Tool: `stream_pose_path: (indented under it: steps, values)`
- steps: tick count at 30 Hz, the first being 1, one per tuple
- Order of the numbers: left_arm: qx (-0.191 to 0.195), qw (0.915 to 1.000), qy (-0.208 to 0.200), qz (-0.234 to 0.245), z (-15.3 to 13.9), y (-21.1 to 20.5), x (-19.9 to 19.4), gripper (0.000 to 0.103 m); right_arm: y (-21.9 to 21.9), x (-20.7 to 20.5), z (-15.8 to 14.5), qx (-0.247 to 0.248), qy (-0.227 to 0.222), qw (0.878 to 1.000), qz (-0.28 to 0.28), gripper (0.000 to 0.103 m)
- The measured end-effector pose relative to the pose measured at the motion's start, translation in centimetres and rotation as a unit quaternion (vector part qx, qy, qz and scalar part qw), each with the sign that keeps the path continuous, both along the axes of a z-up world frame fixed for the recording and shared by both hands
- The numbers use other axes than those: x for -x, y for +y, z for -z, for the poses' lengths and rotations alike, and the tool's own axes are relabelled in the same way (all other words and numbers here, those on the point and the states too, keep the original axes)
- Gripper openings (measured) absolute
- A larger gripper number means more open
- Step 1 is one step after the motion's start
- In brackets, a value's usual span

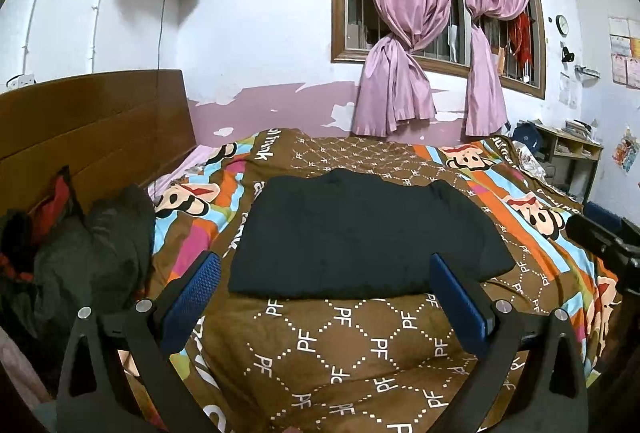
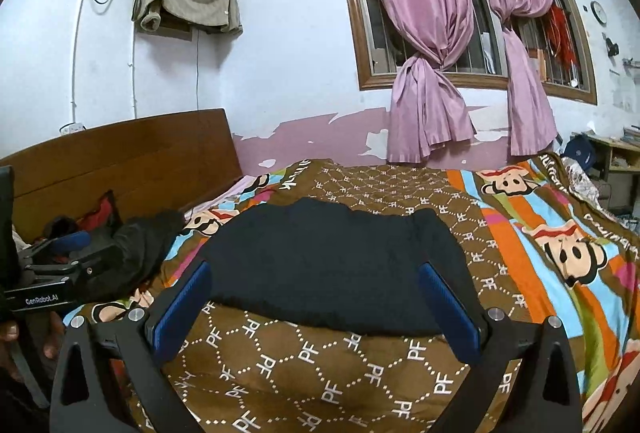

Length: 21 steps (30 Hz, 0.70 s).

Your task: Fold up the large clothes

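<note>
A black garment (image 1: pixel 360 233) lies folded flat in a rough rectangle on the brown patterned bedspread (image 1: pixel 340 345); it also shows in the right wrist view (image 2: pixel 336 265). My left gripper (image 1: pixel 324 265) is open and empty, its blue pads just short of the garment's near edge. My right gripper (image 2: pixel 316 273) is open and empty, also held over the near edge. The left gripper's body (image 2: pixel 52 273) shows at the left of the right wrist view, and the right gripper's body (image 1: pixel 604 237) at the right of the left wrist view.
A heap of dark and red clothes (image 1: pixel 80 257) lies at the bed's left by the wooden headboard (image 1: pixel 92 121). Pink curtains (image 1: pixel 400 33) hang at the window behind. A shelf (image 1: pixel 568 149) stands at the far right.
</note>
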<state>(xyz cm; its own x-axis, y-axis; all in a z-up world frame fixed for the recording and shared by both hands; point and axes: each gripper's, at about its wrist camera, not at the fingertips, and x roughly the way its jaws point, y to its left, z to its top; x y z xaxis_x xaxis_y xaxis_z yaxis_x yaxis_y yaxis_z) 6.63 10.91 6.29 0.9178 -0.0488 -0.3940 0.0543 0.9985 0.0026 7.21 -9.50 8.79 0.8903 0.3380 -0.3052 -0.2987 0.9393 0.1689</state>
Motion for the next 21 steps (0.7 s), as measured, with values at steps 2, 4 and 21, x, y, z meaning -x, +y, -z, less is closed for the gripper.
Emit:
stream_pose_path:
  steps: [2,4,21]
  values:
    - [0.003,1.0,0.003,0.006,0.2,0.0,0.2,0.101,0.1,0.2,0.2,0.002,-0.001,1.0,0.0,0.103]
    - [0.002,1.0,0.002,0.005,0.3,-0.1,0.6,0.101,0.3,0.6,0.3,0.004,-0.007,1.0,-0.001,0.103]
    - [-0.017,0.9998,0.002,-0.005,3.2,-0.7,3.6,0.101,1.7,2.3,2.9,0.015,0.013,1.0,-0.006,0.103]
